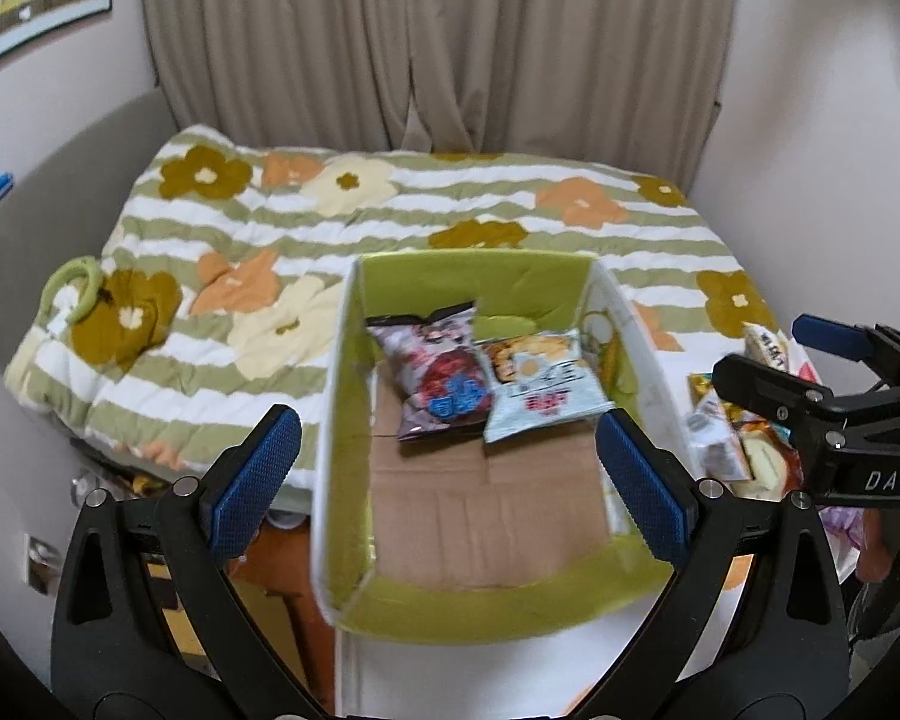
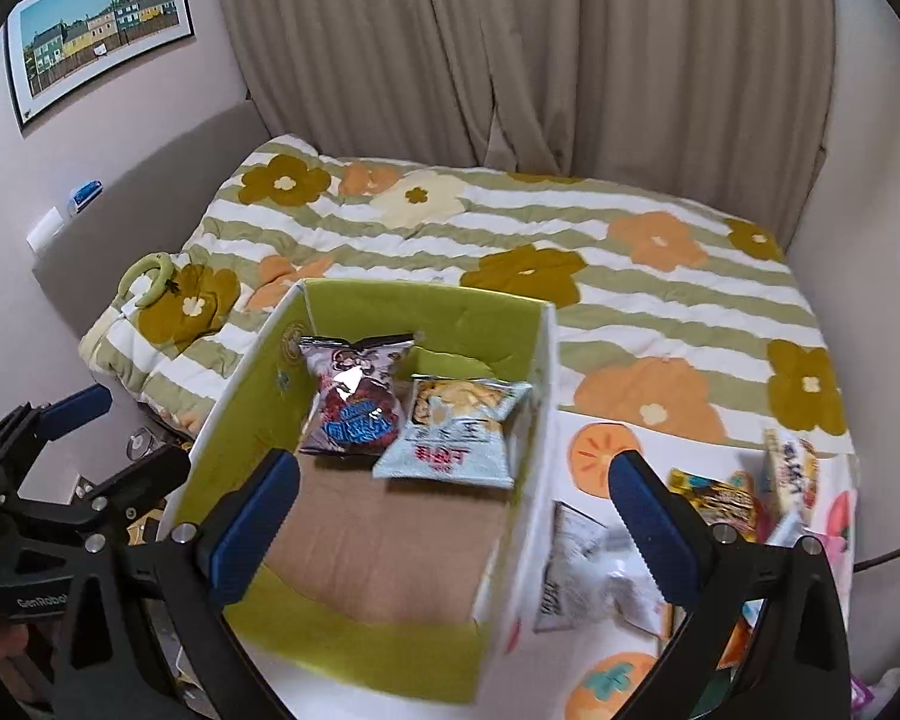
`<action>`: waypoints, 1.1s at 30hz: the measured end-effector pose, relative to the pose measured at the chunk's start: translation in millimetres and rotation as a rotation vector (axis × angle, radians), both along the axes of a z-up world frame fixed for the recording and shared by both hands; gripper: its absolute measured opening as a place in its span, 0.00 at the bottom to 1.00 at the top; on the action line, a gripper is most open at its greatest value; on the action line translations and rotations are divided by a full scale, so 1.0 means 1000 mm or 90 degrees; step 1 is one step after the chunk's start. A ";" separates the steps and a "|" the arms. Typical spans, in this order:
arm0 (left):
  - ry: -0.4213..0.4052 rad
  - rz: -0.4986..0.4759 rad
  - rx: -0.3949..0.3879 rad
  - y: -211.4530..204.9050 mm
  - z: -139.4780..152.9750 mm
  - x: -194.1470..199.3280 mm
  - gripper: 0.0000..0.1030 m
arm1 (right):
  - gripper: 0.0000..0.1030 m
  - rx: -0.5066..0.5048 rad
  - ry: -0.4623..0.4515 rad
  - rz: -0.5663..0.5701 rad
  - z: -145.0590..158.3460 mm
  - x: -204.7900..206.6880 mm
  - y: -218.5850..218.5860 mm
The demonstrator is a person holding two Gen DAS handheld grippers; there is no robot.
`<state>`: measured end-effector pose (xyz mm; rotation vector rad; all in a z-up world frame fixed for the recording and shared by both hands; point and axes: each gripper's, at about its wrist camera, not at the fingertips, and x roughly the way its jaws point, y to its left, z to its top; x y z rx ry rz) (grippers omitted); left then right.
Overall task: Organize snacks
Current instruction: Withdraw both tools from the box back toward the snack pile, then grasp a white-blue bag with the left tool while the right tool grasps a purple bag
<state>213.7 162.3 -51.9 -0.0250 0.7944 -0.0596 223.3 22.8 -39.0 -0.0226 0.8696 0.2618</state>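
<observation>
An open cardboard box with green flaps stands on a table by the bed. Two snack bags lie at its far end: a dark purple bag and a light blue bag. Several loose snack packets lie to the right of the box. My left gripper is open and empty above the near part of the box. My right gripper is open and empty above the box's right wall; it also shows in the left wrist view.
A bed with a flower-striped quilt lies behind the box, with a green ring on it. Curtains hang behind. The white cloth with orange fruit prints covers the table.
</observation>
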 end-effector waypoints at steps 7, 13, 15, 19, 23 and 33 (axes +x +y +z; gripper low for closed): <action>-0.020 -0.011 -0.012 -0.060 0.008 -0.043 0.95 | 1.00 -0.001 -0.035 -0.025 0.009 -0.053 -0.050; -0.004 -0.036 -0.037 -0.121 0.002 -0.081 0.95 | 1.00 -0.033 -0.056 -0.045 0.012 -0.104 -0.109; -0.003 -0.045 -0.041 -0.143 0.000 -0.094 0.95 | 1.00 -0.039 -0.059 -0.055 0.011 -0.120 -0.129; 0.000 -0.066 -0.043 -0.182 -0.005 -0.115 0.95 | 1.00 -0.031 -0.059 -0.075 0.008 -0.147 -0.169; 0.006 -0.105 -0.040 -0.223 -0.010 -0.125 0.95 | 1.00 -0.048 -0.053 -0.112 -0.002 -0.170 -0.208; 0.035 -0.260 -0.040 -0.293 -0.026 -0.083 0.95 | 1.00 -0.044 -0.013 -0.246 -0.033 -0.187 -0.280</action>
